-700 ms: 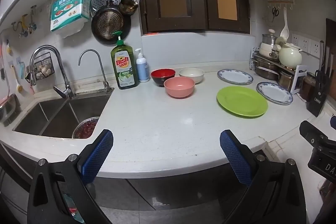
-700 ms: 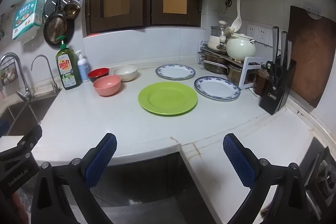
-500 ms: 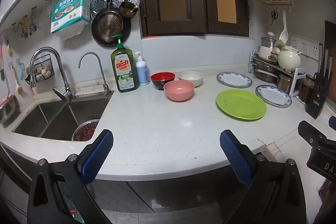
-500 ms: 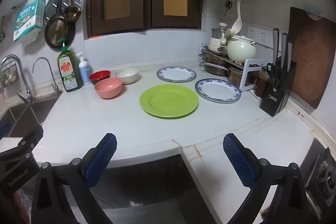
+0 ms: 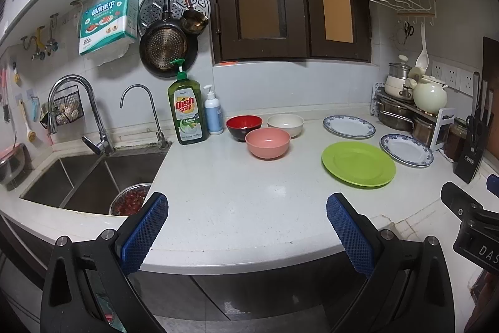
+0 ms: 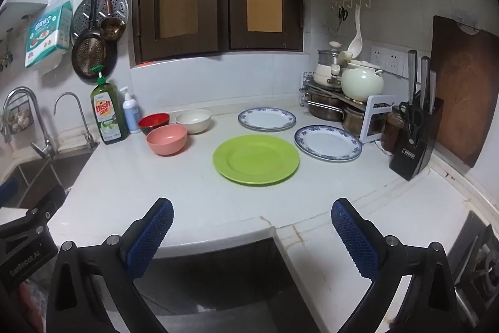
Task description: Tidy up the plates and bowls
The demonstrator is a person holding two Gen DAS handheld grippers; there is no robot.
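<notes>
Three bowls sit together at the back of the white counter (image 5: 237, 195): a pink bowl (image 5: 267, 142) (image 6: 167, 139) in front, a red bowl (image 5: 243, 125) (image 6: 153, 121) and a cream bowl (image 5: 285, 124) (image 6: 193, 119) behind it. To their right lie a green plate (image 5: 358, 164) (image 6: 255, 159) and two blue-rimmed white plates (image 5: 348, 126) (image 5: 406, 149) (image 6: 266, 119) (image 6: 327, 142). My left gripper (image 5: 246, 213) hangs open over the counter's near edge, well short of the bowls. My right gripper (image 6: 252, 219) is open too, short of the green plate, with nothing between its fingers.
A double sink (image 5: 84, 177) with a bowl of red food lies at left, with taps behind. Dish soap (image 5: 186, 111) and a pump bottle (image 5: 213, 113) stand by the bowls. A pot rack (image 6: 340, 102), knife block (image 6: 416, 139) and cutting board (image 6: 461, 89) crowd the right corner.
Both grippers have drifted slightly, so the dishes sit a little differently in each view. The jaws stay wide and no dish has moved.
</notes>
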